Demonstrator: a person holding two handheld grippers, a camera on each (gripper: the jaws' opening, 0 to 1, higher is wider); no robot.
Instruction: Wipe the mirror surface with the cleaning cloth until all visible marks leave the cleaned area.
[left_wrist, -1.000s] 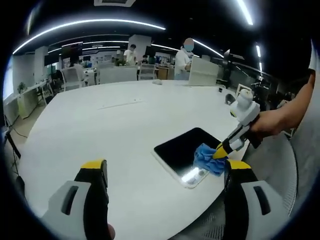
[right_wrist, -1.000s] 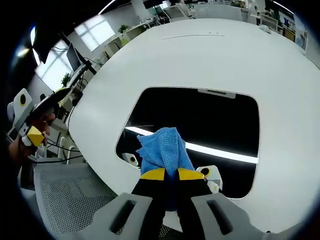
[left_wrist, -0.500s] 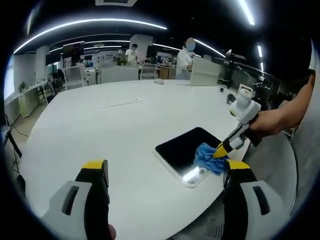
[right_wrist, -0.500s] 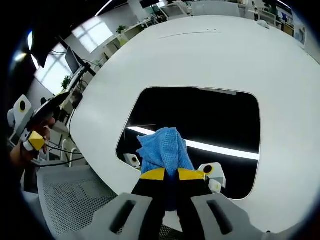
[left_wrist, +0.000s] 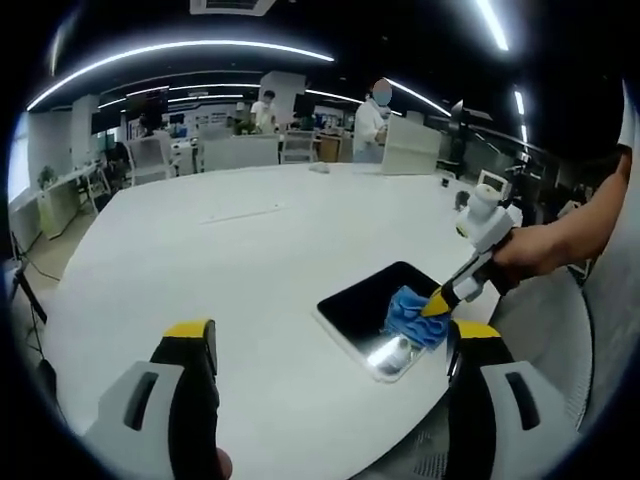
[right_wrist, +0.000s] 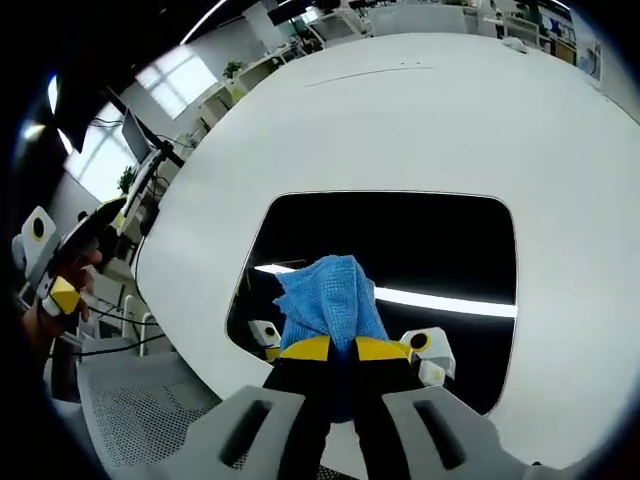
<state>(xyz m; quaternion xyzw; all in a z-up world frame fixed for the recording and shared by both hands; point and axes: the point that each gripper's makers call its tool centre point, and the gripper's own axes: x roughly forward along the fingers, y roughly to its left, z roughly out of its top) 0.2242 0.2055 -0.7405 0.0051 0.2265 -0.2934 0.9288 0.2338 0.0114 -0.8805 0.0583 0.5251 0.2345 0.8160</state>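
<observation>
The right gripper (right_wrist: 333, 348) is pinching a blue cleaning cloth (right_wrist: 328, 301) between its yellow-tipped fingers (right_wrist: 305, 348), which are closed tight on the bunched fabric. The cloth is looking soft and finely woven, crumpled into a loose wad, and it is pressing down on the mirror (right_wrist: 400, 250) near the edge closest to the person. The mirror is a flat, dark, glossy rectangle with rounded corners and a thin pale rim, lying on the smooth white round desk (right_wrist: 420, 120) close to its near edge. Its surface is reflecting bright strips of ceiling light and the gripper's pale body.

In the left gripper view, the left gripper (left_wrist: 325, 345) is hovering over the desk (left_wrist: 200, 260) with its fingers (left_wrist: 190, 335) spread wide apart and gripping nothing. Beyond it, the right gripper (left_wrist: 435, 303) is coming in from the right in a person's hand (left_wrist: 530, 250), slanting down onto the cloth (left_wrist: 415, 315), which is sitting on the mirror (left_wrist: 365, 300) at its end nearest the desk edge. A grey mesh chair seat (right_wrist: 140, 400) is showing beside the desk, and people (left_wrist: 370, 120) are standing among desks in the far background.
</observation>
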